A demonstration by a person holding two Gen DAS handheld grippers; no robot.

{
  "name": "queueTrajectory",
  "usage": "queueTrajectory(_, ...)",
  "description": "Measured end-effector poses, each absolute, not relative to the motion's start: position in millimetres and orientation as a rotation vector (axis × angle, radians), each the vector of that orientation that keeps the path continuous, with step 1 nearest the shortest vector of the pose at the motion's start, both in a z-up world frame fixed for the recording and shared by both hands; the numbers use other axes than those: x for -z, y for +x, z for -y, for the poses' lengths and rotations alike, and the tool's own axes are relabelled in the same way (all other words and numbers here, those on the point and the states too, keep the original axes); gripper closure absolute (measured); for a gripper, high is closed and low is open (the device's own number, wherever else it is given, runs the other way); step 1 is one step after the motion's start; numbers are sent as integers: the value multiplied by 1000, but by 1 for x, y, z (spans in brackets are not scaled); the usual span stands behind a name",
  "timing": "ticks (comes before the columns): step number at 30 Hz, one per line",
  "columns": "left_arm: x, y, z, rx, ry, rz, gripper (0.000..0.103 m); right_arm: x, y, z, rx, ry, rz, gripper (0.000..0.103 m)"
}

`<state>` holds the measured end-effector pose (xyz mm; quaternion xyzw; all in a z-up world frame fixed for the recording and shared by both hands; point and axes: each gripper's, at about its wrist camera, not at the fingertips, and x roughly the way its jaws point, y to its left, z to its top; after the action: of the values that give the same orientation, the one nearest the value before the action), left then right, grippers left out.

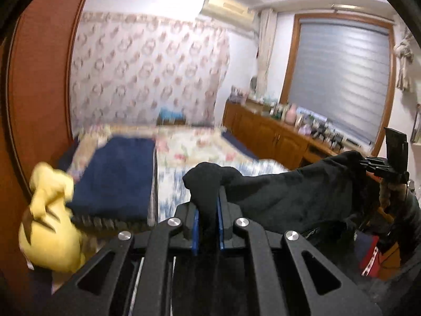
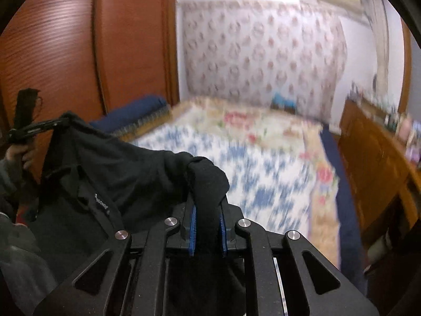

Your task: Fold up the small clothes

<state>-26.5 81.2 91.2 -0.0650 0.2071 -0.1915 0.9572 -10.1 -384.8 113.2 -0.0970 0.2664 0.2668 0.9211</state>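
Note:
A black garment (image 1: 289, 192) hangs stretched between my two grippers, lifted above the bed. My left gripper (image 1: 208, 202) is shut on one bunched end of it, and the cloth bulges over the blue pads. In the right wrist view my right gripper (image 2: 208, 205) is shut on the other end of the black garment (image 2: 118, 171), which shows a small white label. Each view shows the other gripper at its edge, held by a hand: the right gripper (image 1: 379, 168) and the left gripper (image 2: 34, 129).
Below lies a bed with a floral quilt (image 1: 200, 147). A folded navy blanket (image 1: 118, 173) and a yellow plush toy (image 1: 50, 223) sit on its left side. A wooden wardrobe (image 2: 79, 52) stands to the left, a cluttered wooden sideboard (image 1: 276, 134) under the window to the right.

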Motion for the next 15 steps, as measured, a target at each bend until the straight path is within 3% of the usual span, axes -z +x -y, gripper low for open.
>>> queueTrajectory(15,-273,-72,-97,304,48,-97,95,-321,-65,361,-616,-192,-161,92)
